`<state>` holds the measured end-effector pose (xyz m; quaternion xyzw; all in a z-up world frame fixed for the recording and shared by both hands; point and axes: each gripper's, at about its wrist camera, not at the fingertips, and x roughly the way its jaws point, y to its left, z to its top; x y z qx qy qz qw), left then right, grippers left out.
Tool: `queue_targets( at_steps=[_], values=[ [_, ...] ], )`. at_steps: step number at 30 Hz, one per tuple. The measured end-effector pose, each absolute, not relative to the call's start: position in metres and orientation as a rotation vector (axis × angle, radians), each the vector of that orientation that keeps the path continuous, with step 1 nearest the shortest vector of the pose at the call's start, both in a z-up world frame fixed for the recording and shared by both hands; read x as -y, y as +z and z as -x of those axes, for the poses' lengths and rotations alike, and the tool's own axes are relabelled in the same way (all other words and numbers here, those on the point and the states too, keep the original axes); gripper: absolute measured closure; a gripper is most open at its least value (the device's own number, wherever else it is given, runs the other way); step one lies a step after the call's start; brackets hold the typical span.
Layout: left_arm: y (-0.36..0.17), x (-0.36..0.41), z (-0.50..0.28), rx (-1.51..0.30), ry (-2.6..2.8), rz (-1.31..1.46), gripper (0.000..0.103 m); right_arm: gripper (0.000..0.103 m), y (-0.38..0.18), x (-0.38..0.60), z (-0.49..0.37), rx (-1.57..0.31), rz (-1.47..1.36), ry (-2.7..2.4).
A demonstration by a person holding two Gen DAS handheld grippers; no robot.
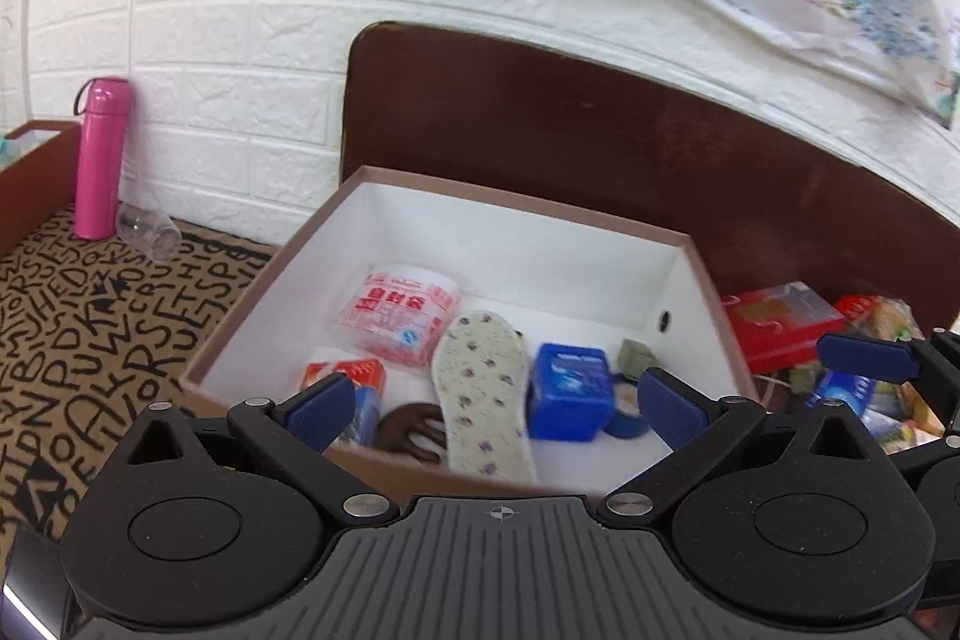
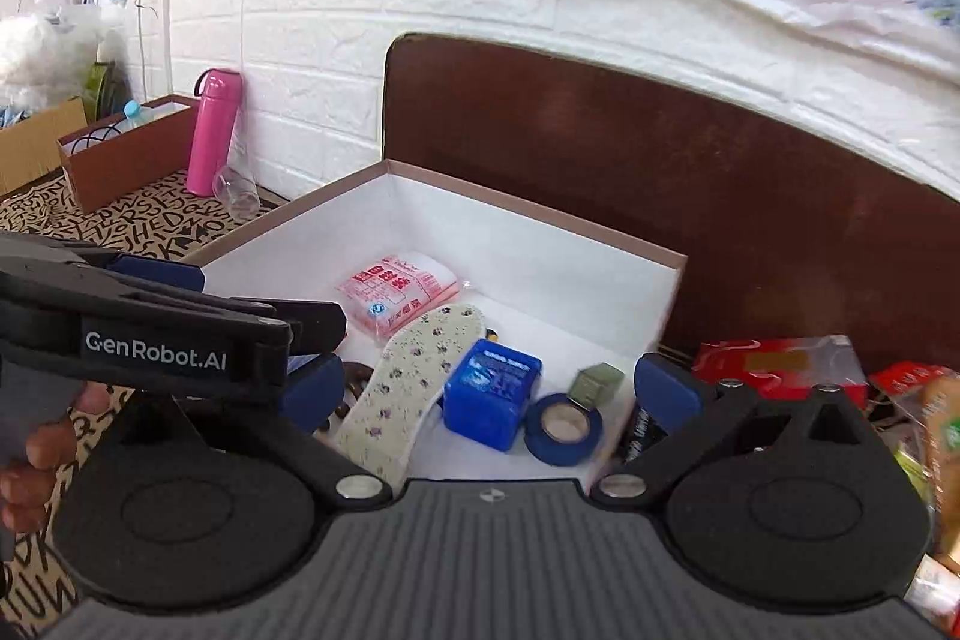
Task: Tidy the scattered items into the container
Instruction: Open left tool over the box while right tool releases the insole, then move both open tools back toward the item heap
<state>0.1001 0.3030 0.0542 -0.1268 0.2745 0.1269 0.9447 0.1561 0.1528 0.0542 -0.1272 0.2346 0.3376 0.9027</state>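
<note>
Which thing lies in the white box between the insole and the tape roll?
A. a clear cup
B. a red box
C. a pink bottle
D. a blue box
D: in the right wrist view the blue box sits in the white box, with the insole on its left and the tape roll on its right.

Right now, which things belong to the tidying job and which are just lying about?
Job: white box; insole, blue box, tape roll inside; red packs outside it.
Lying about: pink bottle, clear cup, brown tray.
</note>
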Motion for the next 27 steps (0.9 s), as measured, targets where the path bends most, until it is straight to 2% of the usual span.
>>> queue_targets(
  at_steps=[6, 16, 27],
  values=[
    [0.043, -0.236, -0.050, -0.487, 0.194, 0.233, 0.000, 0.000, 0.046, -0.085, -0.102, -0.439, 0.234, 0.693],
    [-0.009, -0.128, -0.017, -0.612, 0.068, 0.233, 0.000, 0.000, -0.003, 0.013, -0.040, -0.476, 0.256, 0.492],
    [-0.014, -0.056, 0.003, -0.647, -0.017, 0.104, 0.000, 0.000, -0.025, 0.094, -0.004, -0.498, 0.163, 0.376]
  ],
)
